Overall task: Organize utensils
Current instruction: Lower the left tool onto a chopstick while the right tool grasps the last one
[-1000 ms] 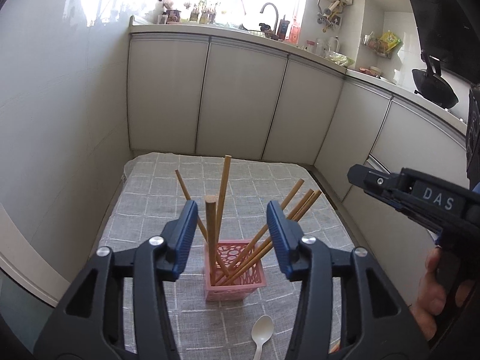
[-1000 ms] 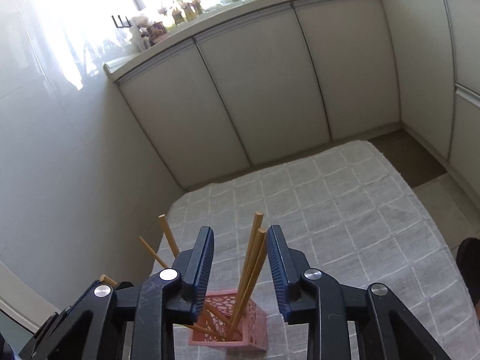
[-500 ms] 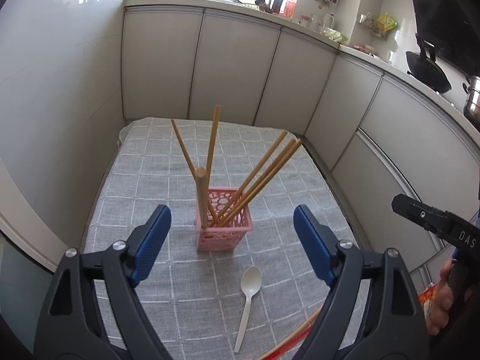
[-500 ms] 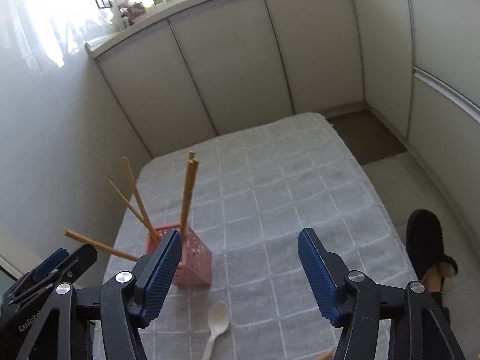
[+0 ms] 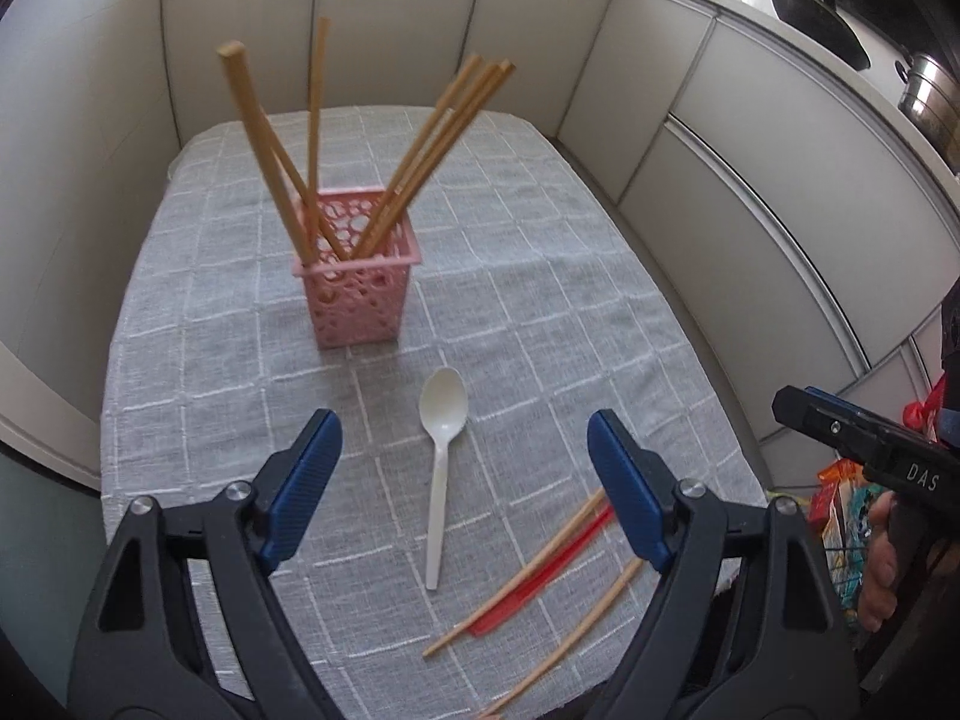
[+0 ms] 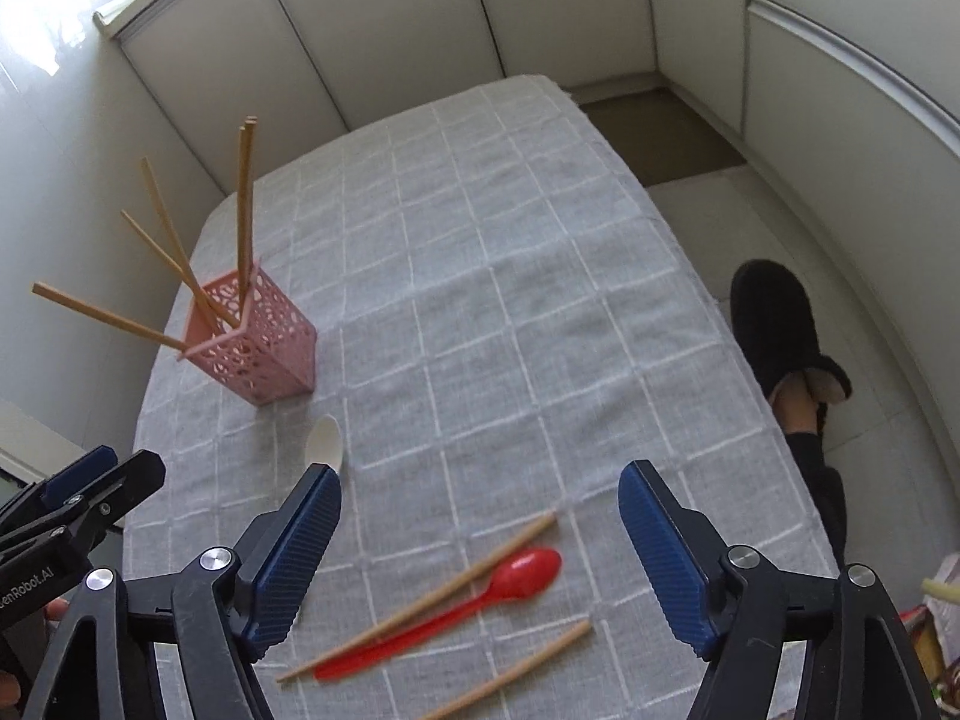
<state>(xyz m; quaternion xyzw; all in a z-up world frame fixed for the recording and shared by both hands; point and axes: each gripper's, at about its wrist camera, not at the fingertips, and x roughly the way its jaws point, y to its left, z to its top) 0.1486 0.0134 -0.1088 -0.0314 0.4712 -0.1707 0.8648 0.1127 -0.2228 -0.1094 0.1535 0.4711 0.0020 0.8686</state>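
Observation:
A pink perforated holder stands on the grey checked tablecloth with several wooden chopsticks leaning in it. In front of it lies a white plastic spoon. A red spoon and two loose chopsticks lie nearer the table's front edge. My left gripper hangs open over the white spoon, nothing between its fingers. My right gripper hovers over the red spoon and chopsticks, its jaws still opening, empty.
The tablecloth covers a small table ringed by pale cabinet doors. A person's foot in a black slipper stands on the floor to the right. The other gripper shows at each view's edge. A pot sits on the counter.
Both grippers opened wide, pulled back from the holder and tilted down toward the table's front. The spoons and loose chopsticks came into view. The chopsticks stayed in the holder.

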